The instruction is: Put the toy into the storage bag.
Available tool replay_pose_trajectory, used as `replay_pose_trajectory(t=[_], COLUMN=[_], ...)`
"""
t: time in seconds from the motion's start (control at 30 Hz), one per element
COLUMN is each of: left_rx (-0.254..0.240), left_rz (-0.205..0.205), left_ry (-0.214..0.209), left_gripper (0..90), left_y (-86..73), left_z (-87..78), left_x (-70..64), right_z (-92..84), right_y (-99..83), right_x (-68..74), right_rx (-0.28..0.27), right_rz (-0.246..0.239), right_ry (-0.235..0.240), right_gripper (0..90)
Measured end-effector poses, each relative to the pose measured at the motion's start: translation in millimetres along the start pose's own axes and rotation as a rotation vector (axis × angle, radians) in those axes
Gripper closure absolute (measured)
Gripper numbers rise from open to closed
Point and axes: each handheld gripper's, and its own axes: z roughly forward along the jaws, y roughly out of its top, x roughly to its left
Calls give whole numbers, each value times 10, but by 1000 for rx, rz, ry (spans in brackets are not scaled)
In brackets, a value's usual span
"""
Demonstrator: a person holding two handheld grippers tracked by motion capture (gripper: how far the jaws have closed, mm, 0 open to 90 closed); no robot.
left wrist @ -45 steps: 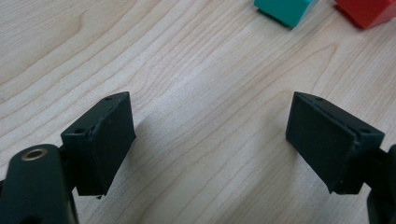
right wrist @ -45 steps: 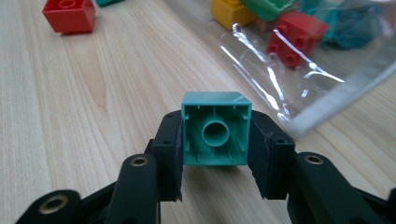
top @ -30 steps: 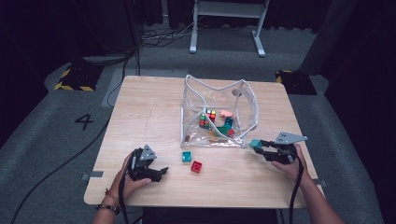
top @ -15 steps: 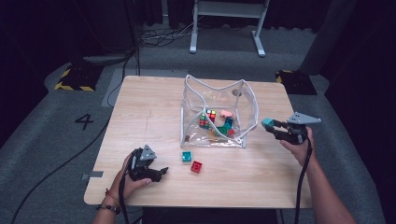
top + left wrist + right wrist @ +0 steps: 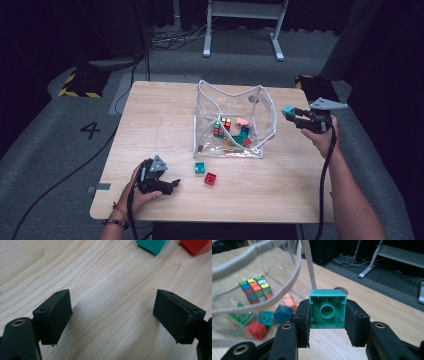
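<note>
Teal plastic is what your right gripper (image 5: 327, 323) has clamped: its jaws press both sides of a teal brick (image 5: 327, 308), hollow underside facing the camera, held off the bench just right of the clear bag's (image 5: 235, 107) rim. To finish well, carry it left over the white-edged opening until it sits squarely above the puzzle cube (image 5: 256, 289) and bricks inside, then lower before letting go so it doesn't catch the floppy rim. Your left gripper (image 5: 113, 315) rests near-left on the bench (image 5: 160, 120), jaws wide and empty, the loose teal block (image 5: 200, 167) and red block (image 5: 210, 178) just beyond.
</note>
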Motion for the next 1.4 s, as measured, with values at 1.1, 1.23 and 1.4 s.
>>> replay_pose_trajectory(t=[1.1,1.23,1.4], left_rx=[0,0,0], left_rz=[0,0,0], left_ry=[0,0,0], left_gripper=[156,156,156], left_y=[0,0,0], left_z=[0,0,0], left_x=[0,0,0], right_z=[18,136,249], right_y=[941,953,964], right_x=[893,995,1073], right_rx=[-68,-17,32], right_rz=[-247,-301,-340], right_ry=[258,281,295], right_gripper=[595,595,595])
